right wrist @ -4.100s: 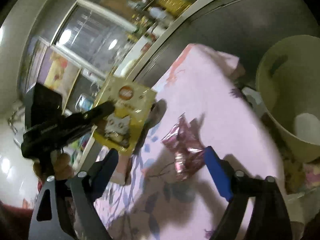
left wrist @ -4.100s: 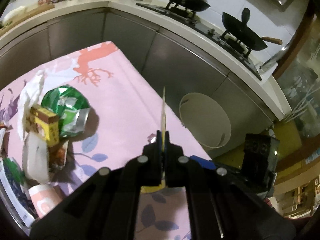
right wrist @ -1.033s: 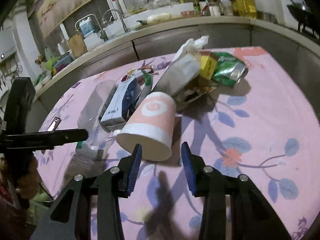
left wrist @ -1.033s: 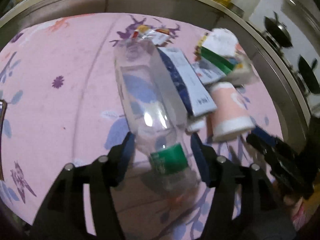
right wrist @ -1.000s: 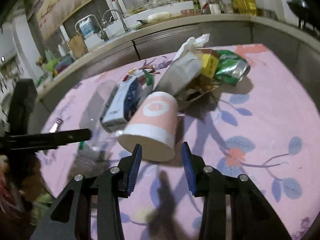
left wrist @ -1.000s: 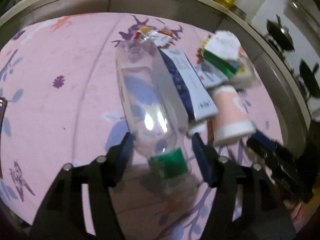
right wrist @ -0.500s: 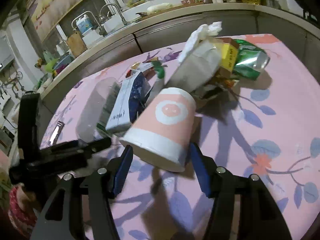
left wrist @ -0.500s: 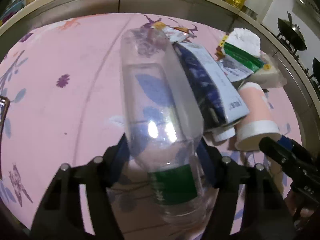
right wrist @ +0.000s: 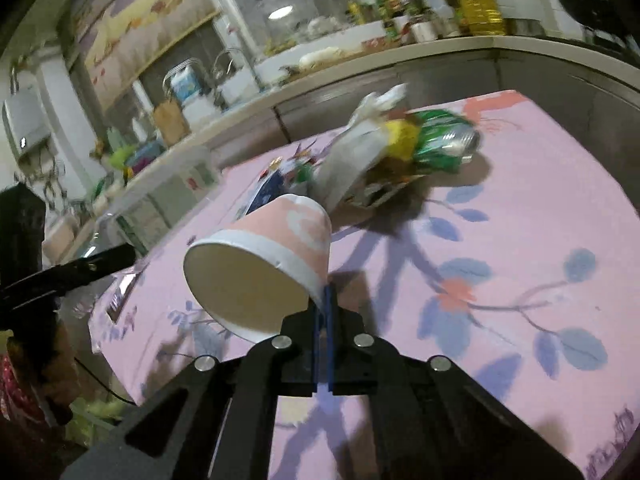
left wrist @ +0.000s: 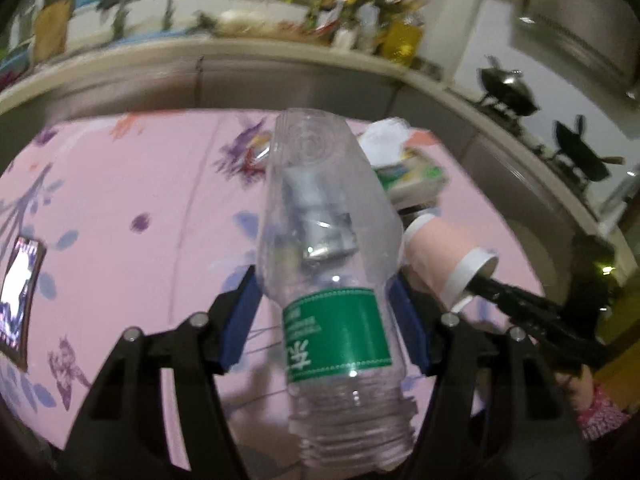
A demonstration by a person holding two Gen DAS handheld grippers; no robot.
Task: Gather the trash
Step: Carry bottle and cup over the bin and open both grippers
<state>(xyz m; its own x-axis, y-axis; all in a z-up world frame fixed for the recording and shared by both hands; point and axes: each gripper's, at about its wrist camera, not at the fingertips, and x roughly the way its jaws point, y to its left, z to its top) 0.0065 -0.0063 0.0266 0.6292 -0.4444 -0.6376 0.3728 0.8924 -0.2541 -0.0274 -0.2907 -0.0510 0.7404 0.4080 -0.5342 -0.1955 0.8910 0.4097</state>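
Gripping clear bottle | green label, white script unreadable

I saw a clear glossy plastic bottle, a matt paper cup, a shiny metal can, and a matt cloth table cover.

Black tongs, blue pads
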